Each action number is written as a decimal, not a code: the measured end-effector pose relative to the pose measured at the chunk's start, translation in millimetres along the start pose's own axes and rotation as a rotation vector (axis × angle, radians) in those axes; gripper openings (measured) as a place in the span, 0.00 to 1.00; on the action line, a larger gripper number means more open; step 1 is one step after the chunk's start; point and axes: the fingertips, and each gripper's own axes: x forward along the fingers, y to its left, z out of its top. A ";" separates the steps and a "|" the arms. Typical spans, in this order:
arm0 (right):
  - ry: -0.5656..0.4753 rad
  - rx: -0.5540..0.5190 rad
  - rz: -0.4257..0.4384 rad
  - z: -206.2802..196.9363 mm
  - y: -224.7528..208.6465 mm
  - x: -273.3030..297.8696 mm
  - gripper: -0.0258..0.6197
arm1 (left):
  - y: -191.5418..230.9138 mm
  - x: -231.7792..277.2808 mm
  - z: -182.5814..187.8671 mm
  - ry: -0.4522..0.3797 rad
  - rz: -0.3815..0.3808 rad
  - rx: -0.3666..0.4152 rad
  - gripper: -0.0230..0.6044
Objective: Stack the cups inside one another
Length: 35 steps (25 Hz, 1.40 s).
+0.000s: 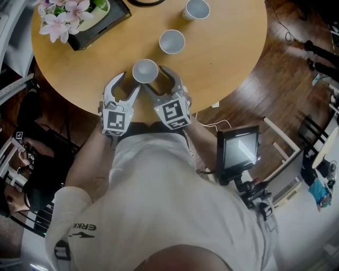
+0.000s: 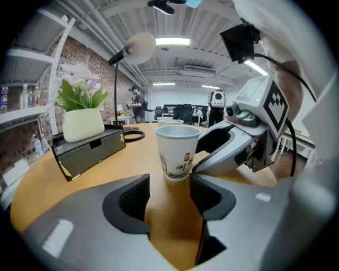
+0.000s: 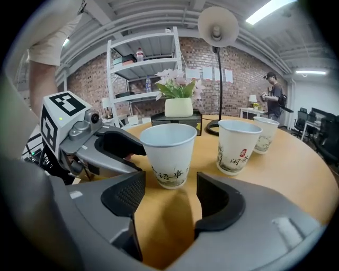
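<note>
While a person leans over the round table [image 1: 228, 58], both grippers rest low at its near edge, side by side. The left gripper [image 1: 127, 86] has its jaws apart, and nothing is pinched in them. The right gripper [image 1: 160, 80] has its jaws apart too, and they hold nothing. Both point at the near cup [image 1: 145, 71]. This cup stands upright on the table, just past the jaw tips, with one gripper on each side of it. In both gripper views the cup sits right in front of the gap between the jaws, but the pads do not press on it. It is white with small pictures and writing on its side.

A bit farther back stands the middle cup [image 1: 172, 41], also upright and on its own. The far cup [image 1: 196, 9] stands behind that one, near the far edge of the table. The three cups make a slanting row, and none sits inside another.

At the far left a black box [image 1: 100, 24] lies on the table with a pot of pink flowers [image 1: 66, 13] on top.
</note>
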 end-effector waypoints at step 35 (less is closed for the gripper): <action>-0.122 -0.095 -0.067 56.0 -11.3 -7.2 0.50 | 44.4 -19.7 46.0 -0.095 0.157 0.051 0.04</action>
